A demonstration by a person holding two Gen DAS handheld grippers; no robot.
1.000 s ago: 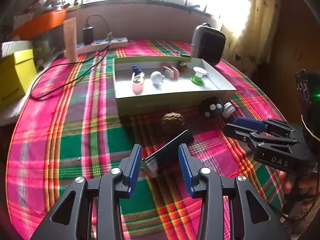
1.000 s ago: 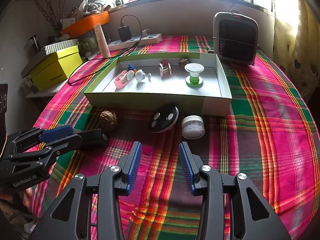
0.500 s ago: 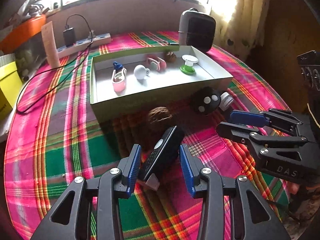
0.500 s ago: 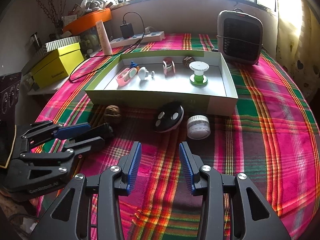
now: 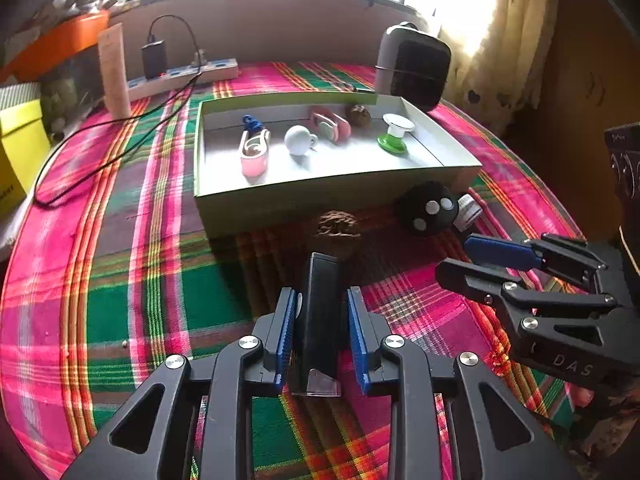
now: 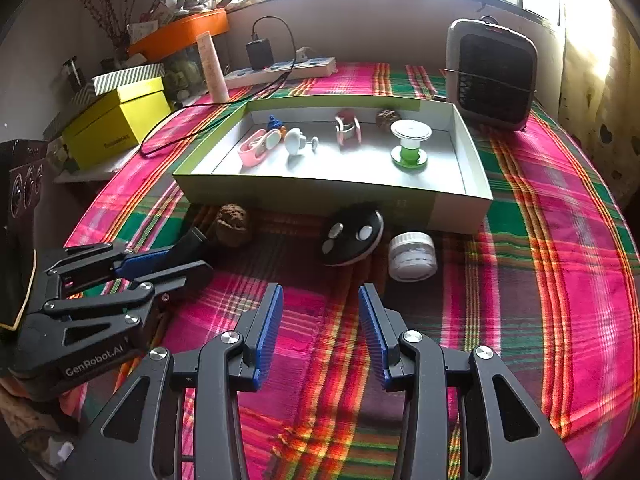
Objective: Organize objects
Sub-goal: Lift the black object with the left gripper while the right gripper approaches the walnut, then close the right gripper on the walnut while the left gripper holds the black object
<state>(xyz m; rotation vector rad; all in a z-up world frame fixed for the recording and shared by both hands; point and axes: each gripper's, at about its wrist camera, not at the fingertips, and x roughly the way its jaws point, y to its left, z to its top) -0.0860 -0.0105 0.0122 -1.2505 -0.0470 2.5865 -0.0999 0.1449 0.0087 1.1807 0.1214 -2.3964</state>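
Note:
A black bar-shaped device [image 5: 322,312] lies between the fingers of my left gripper [image 5: 322,328], which is shut on it; it also shows in the right wrist view [image 6: 188,244]. A walnut [image 5: 336,226], a black round remote [image 5: 428,210] and a small white jar [image 6: 412,256] sit on the plaid cloth in front of the green-rimmed tray [image 5: 304,200]. The tray holds a pink clip [image 5: 254,150], a white cup [image 5: 298,140], a green-and-white spool [image 5: 394,134] and other small items. My right gripper [image 6: 320,328] is open and empty, above the cloth before the remote.
A grey heater [image 6: 492,74] stands behind the tray on the right. A power strip with charger and cable [image 6: 280,70] lies at the back. A yellow box [image 6: 116,118] and orange box [image 6: 180,34] stand on the left. The round table's edge [image 6: 624,280] curves on the right.
My left gripper moved forward over the black device, which turned to lie straight between the fingers, and the fingers closed in on it. The right gripper barely moved.

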